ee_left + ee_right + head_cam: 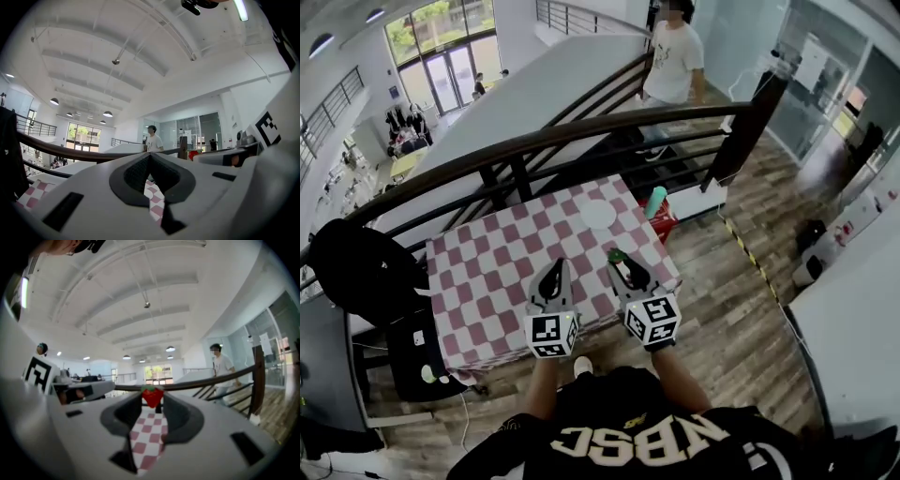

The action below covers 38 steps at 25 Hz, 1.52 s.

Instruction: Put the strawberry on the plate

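A small red strawberry point(153, 396) with a green top is pinched between the tips of my right gripper point(153, 399), which is shut on it. In the head view that gripper point(620, 259) holds the strawberry point(618, 255) over the right side of the checkered table point(497, 272). The white plate point(596, 214) lies farther back on the table, beyond the strawberry. My left gripper point(554, 267) hovers beside the right one over the table's middle; in its own view the left gripper's point(149, 155) tips meet with nothing between them.
A teal cup point(656, 201) and a red object point(665, 223) sit at the table's far right corner. A dark railing point(581, 136) runs behind the table, with a person point(673, 61) on the stairs beyond. A black chair point(370, 272) with a jacket stands at the left.
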Motion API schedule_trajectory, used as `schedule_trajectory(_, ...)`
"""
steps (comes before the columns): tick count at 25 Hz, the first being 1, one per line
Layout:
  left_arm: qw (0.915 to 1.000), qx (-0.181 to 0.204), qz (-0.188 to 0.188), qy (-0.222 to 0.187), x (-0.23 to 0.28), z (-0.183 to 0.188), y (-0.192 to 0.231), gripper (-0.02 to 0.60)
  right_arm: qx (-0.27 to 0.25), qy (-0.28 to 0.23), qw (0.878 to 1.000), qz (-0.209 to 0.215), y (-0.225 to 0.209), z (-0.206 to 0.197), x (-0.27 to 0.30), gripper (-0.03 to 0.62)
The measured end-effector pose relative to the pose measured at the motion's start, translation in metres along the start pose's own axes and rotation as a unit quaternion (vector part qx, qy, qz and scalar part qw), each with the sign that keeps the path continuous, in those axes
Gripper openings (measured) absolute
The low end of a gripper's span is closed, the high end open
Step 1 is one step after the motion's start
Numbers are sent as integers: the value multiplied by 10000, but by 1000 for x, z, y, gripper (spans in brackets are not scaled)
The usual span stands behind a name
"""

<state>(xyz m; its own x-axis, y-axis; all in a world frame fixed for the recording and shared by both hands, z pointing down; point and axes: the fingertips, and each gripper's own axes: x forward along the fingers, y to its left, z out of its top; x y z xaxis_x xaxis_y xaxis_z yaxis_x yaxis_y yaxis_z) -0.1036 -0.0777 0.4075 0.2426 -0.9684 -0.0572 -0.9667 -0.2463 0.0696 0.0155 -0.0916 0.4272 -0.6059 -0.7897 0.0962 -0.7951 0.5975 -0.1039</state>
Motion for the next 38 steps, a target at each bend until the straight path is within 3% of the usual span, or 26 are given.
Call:
schedule_trajectory(10, 9982, -324, -123, 496, 44, -55, 43, 11, -59, 791, 9963, -335, -45, -57, 43, 146)
schedule_trajectory(19, 9947, -295, -402, 903, 118, -92, 51, 11, -557, 1433, 9878, -258, -131, -84, 111, 146)
schedule_trajectory(28, 9885, -345, -561, 1359, 193, -142, 68, 11, -1300, 2266, 9649, 280, -199, -120, 191, 146)
schedule_trajectory(34, 9850, -277, -680, 1561, 246, -176, 77, 11, -1521, 2537, 9520, 786, -216, -154, 256, 146)
schedule_trajectory(38, 9814, -302, -692, 1766, 267, -208, 80, 11, -1415, 2846, 9414, 1132, -207, -198, 288, 146)
